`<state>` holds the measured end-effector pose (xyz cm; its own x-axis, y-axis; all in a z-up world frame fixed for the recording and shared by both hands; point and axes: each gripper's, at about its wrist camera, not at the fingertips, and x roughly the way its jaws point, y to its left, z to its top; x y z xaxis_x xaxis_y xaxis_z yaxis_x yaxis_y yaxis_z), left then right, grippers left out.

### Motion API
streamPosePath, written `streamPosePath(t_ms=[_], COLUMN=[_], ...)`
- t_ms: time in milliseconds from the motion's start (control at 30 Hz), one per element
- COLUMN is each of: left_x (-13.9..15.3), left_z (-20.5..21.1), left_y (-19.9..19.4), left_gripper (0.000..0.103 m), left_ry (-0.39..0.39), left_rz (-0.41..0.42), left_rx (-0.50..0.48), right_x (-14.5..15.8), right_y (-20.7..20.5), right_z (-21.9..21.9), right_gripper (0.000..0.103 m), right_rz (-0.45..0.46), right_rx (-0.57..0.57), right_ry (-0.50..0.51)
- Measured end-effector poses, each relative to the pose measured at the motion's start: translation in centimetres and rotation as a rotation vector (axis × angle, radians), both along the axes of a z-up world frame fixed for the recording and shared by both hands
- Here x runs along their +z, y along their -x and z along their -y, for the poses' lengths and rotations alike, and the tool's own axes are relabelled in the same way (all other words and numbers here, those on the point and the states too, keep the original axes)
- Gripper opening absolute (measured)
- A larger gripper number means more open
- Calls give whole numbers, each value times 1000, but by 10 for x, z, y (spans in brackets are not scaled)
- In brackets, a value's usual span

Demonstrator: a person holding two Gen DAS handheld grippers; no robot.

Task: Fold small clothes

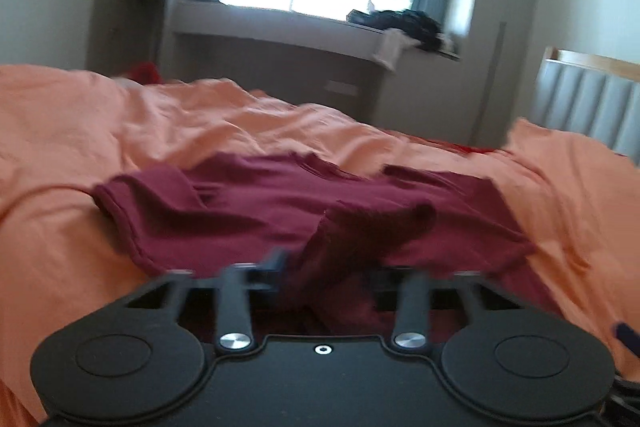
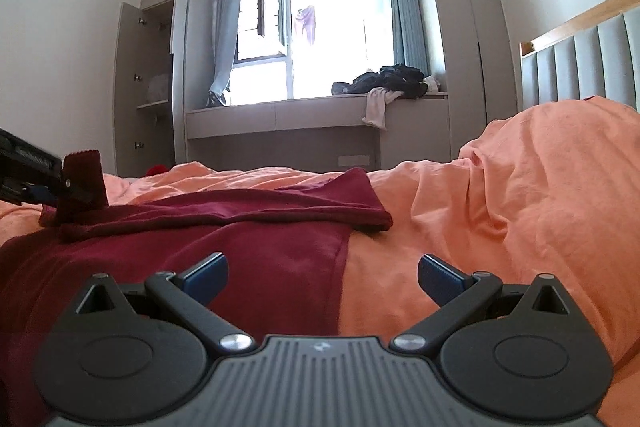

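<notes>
Across the bed's orange sheet (image 2: pixel 520 195) lies the dark red garment (image 2: pixel 256 267), spread flat with one edge folded over itself. Low above it, the right claw (image 2: pixel 322 277) hangs released, nothing between its blue pads. At the garment's left, the left claw (image 2: pixel 74 189) has a flap of red cloth between its fingers; whether they still pinch it I cannot tell.

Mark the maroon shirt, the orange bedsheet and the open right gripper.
maroon shirt (image 2: pixel 280 267), right wrist view, flat body panel.
orange bedsheet (image 2: pixel 520 195), right wrist view, wrinkled mound.
right gripper (image 2: pixel 322 277), right wrist view, gap midway between fingertips.
</notes>
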<state>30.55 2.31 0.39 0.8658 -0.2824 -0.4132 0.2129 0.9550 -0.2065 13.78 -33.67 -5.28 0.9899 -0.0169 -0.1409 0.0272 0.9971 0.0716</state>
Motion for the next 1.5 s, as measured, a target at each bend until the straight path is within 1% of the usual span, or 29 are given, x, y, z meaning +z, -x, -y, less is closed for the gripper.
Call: streamPosePath(t_ms=[67, 133, 200, 333, 433, 533, 567, 633, 667, 700, 733, 767, 833, 900, 1000, 1033, 1067, 1133, 1167, 1233, 1333, 1433, 1500], left_x=[-3, -2, 3, 14, 17, 18, 20, 20, 21, 21, 21, 21, 19, 15, 8, 8, 8, 11, 12, 14, 17, 18, 18], left_z=[-8, -17, -25, -50, -73, -92, -97, -108, -112, -115, -118, -122, -127, -131, -134, -134, -132, -131, -131, -133, -134, -136, -137], left_y=[7, 9, 11, 15, 11, 6, 5, -2, -7, -11, -19, -27, -40, -50, -65, -68, -69, -68, -67, -63, -58, -54, -53], left_gripper=[91, 92, 100, 102, 102, 102, 102, 102, 102, 102, 102, 102, 102, 100, 97, 97, 97, 97, 97, 97, 97, 97, 97], left_ry=[45, 63, 61, 64, 79, 78, 79, 79, 74, 67, 57, 42, 15, 5, -1, 0, 0, 13, 27, 60, 70, 66, 68], left_rz=[18, 28, 35, 37, 16, -9, -13, -17, -21, -23, -25, -26, -26, -17, -36, -36, -36, -31, -28, -20, -9, -7, -11], left_rx=[-21, -18, 11, 139, 242, 344, 364, 388, 391, 396, 402, 406, 418, 423, 404, 406, 410, 412, 411, 412, 424, 434, 439], right_x=[0, 2, 6, 21, 34, 43, 46, 49, 50, 53, 54, 56, 57, 54, 50, 49, 48, 48, 51, 61, 82, 100, 105], right_y=[-2, -3, -6, -12, -23, -46, -56, -77, -87, -95, -99, -101, -104, -103, -107, -110, -112, -113, -113, -106, -96, -86, -80], right_z=[-8, -16, -23, -40, -51, -63, -66, -72, -74, -77, -80, -86, -98, -102, -109, -110, -111, -110, -110, -112, -110, -100, -88], right_gripper=[103, 103, 103, 103, 103, 103, 103, 103, 103, 103, 97, 88, 81, 75, 56, 43, 26, 7, 6, 5, 4, 4, 4], right_rz=[-3, -1, 9, 60, 70, 25, 1, -58, -80, -97, -100, -99, -107, -116, -162, -185, -207, -208, -185, -112, -15, 62, 88], right_rx=[5, 22, 50, 122, 229, 347, 380, 403, 399, 396, 393, 389, 402, 437, 467, 474, 485, 537, 549, 561, 575, 537, 504], right_ry=[8, 7, 3, -8, -85, -176, -200, -258, -274, -268, -238, -191, -103, -84, -64, -63, -69, -97, -95, -51, -36, -19, -23])
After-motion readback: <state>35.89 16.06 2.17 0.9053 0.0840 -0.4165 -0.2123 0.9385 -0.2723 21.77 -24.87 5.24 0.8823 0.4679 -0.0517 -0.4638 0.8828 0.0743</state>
